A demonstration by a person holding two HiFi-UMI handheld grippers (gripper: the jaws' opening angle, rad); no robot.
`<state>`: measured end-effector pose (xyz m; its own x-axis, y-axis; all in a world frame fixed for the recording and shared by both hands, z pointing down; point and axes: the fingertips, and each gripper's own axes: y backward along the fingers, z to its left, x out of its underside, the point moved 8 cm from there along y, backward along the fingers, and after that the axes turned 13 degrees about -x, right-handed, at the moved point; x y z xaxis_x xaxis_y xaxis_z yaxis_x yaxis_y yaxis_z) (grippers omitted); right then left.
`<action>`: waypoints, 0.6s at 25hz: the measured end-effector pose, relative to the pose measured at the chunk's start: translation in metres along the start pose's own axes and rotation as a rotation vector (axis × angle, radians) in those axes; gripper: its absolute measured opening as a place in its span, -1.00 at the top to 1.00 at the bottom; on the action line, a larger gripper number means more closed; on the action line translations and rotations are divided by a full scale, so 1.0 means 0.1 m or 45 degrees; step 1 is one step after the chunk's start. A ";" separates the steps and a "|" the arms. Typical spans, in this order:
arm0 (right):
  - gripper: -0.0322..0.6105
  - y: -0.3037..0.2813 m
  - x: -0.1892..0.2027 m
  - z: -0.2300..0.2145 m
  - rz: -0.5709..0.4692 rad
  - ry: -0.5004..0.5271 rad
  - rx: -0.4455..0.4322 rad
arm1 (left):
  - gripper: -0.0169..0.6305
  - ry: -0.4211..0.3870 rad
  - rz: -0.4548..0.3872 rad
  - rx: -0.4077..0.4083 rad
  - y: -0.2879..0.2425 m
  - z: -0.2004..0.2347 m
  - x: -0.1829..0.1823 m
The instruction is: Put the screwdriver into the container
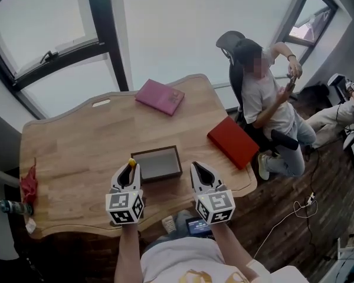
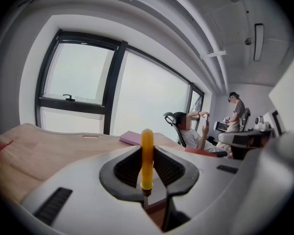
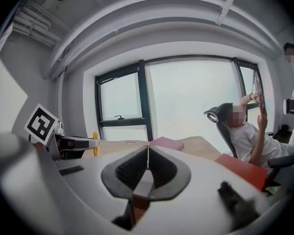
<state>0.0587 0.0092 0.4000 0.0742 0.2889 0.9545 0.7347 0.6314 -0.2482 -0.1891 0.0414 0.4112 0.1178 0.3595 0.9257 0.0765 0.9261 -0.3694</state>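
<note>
- Left gripper (image 1: 130,170): my fingers are clamped narrow on the screwdriver (image 2: 146,155). Its yellow handle stands upright between my pads and rises past my fingertips. The thin metal shaft points down into the throat of the jaws.
- Screwdriver, seen from the head view: only the yellow tip (image 1: 131,162) pokes out at my left fingertips, just beside the container's near left corner and outside it.
- Container (image 1: 157,163): a dark, open rectangular box just ahead of my two sets of fingers and between them, closer to the left set. Its inside shows only a plain grey floor.
- Right gripper (image 1: 199,171): my fingers are pressed together, pad against pad, gripping nothing. They hang just right of the container's near right corner.
- Red box (image 1: 233,141): lid shut, contents not visible. It lies ahead and to the right of my right fingers, near the table (image 1: 76,140) edge.
- Pink box (image 1: 160,96): lid shut, contents not visible. It lies well beyond the container, far ahead of both sets of fingers.
- Red crumpled item (image 1: 28,184) and a bottle (image 1: 12,207): far left of my left fingers, at the table's left end.
- Seated person (image 1: 265,93): on a chair past the red box, both hands raised.
</note>
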 end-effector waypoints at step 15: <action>0.80 -0.14 -0.09 -0.12 -0.055 0.006 0.005 | 0.71 -0.085 -0.032 0.010 -0.19 -0.01 -0.21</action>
<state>0.0554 -0.0109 0.3972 0.0454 0.2578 0.9651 0.7344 0.6463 -0.2072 -0.1922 0.0158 0.3984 0.0498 0.3429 0.9381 0.0704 0.9357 -0.3457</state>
